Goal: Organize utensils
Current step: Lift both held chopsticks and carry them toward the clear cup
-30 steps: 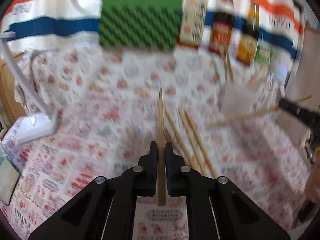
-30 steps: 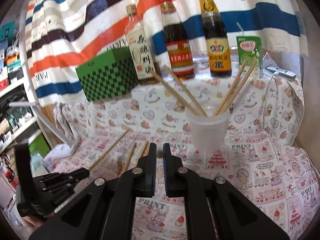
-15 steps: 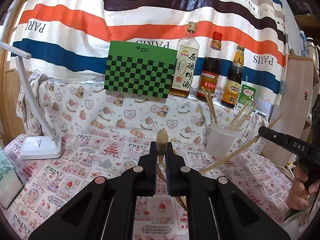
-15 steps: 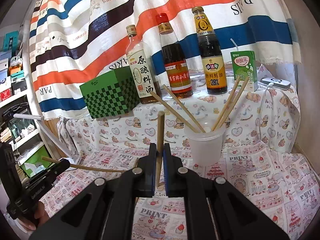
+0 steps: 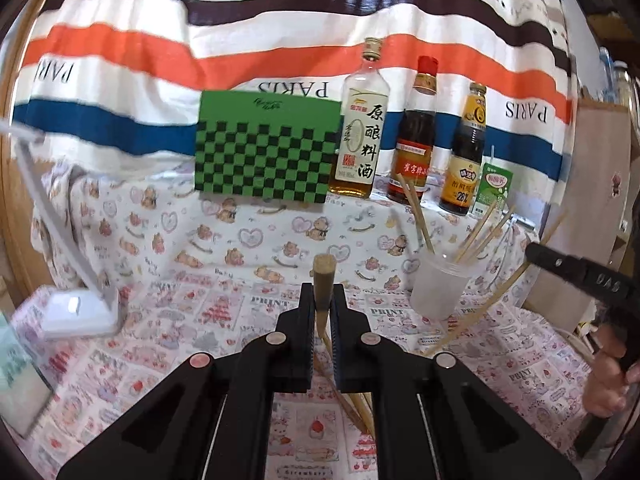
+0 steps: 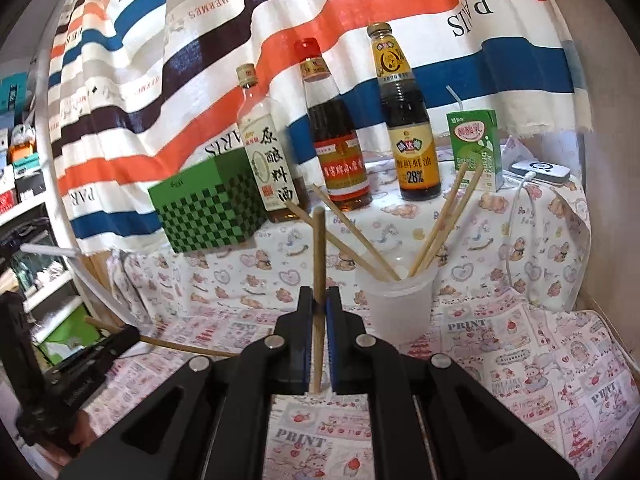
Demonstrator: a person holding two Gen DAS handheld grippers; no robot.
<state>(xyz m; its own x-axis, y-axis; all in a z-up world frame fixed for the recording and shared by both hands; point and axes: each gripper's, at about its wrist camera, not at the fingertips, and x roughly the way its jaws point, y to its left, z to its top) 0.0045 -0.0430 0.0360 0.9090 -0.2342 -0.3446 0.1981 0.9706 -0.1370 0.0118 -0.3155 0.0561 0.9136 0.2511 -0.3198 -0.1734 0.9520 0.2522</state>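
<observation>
My left gripper (image 5: pixel 321 300) is shut on a wooden chopstick (image 5: pixel 322 280) that points forward, above the table. My right gripper (image 6: pixel 319 304) is shut on another wooden chopstick (image 6: pixel 319 248), held nearly upright just left of the clear plastic cup (image 6: pixel 400 304). The cup holds several chopsticks (image 6: pixel 440 220). In the left wrist view the cup (image 5: pixel 438 286) stands right of centre, and the right gripper (image 5: pixel 576 272) carries its chopstick (image 5: pixel 496 296) slanted beside the cup. More chopsticks (image 5: pixel 356 400) lie on the cloth under my left gripper.
Three sauce bottles (image 6: pixel 336 140), a green checkered box (image 6: pixel 204 208) and a green drink carton (image 6: pixel 476 144) stand on the raised back ledge. A white desk lamp (image 5: pixel 80 312) stands at the left. A patterned cloth (image 6: pixel 520 360) covers the table.
Both grippers have lifted their chopsticks off the table and levelled out. The right gripper's chopstick has come upright, close to the cup.
</observation>
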